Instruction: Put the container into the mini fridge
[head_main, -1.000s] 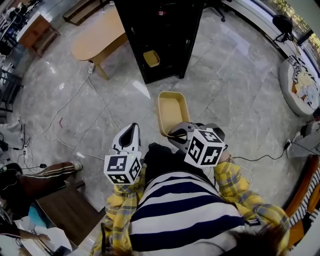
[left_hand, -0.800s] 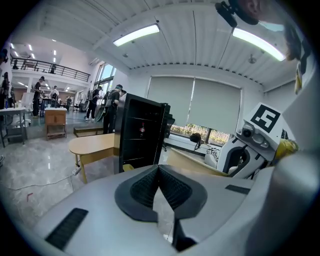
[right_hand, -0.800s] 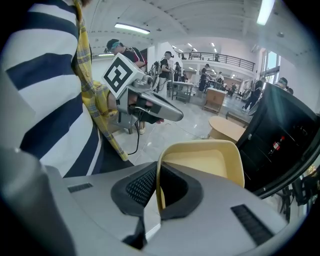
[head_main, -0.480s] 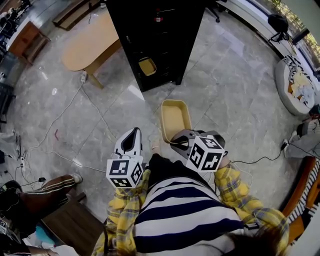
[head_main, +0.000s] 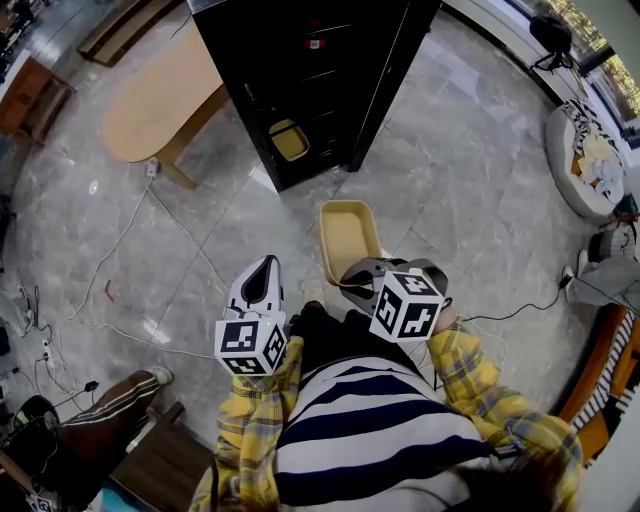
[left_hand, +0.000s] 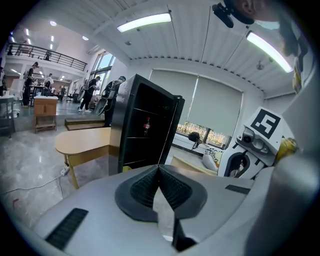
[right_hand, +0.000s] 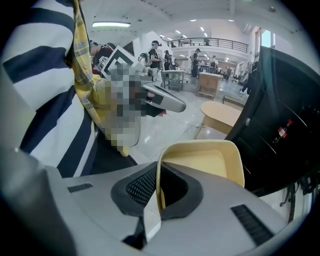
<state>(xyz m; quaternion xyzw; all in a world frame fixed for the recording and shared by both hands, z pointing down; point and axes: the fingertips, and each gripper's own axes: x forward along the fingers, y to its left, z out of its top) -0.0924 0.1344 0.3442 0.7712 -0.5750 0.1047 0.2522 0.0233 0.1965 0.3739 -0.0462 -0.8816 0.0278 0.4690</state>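
Note:
A pale yellow container (head_main: 347, 237) hangs above the floor in front of me. My right gripper (head_main: 357, 272) is shut on its near rim, and in the right gripper view the container's wall (right_hand: 200, 165) runs between the pads. The black mini fridge (head_main: 310, 75) stands ahead with its door (head_main: 395, 70) open, and a second yellow container (head_main: 288, 140) sits on a low shelf inside. My left gripper (head_main: 262, 272) is shut and holds nothing. In the left gripper view the fridge (left_hand: 142, 127) fills the middle.
A light wooden table (head_main: 155, 95) stands left of the fridge. Cables (head_main: 150, 240) trail over the marble floor at left. A round cushion (head_main: 590, 160) lies at far right. A person's leg and shoe (head_main: 120, 390) show at lower left.
The fridge has come nearer and larger in the head view as I moved toward it. Both grippers hold the same pose, the container still gripped.

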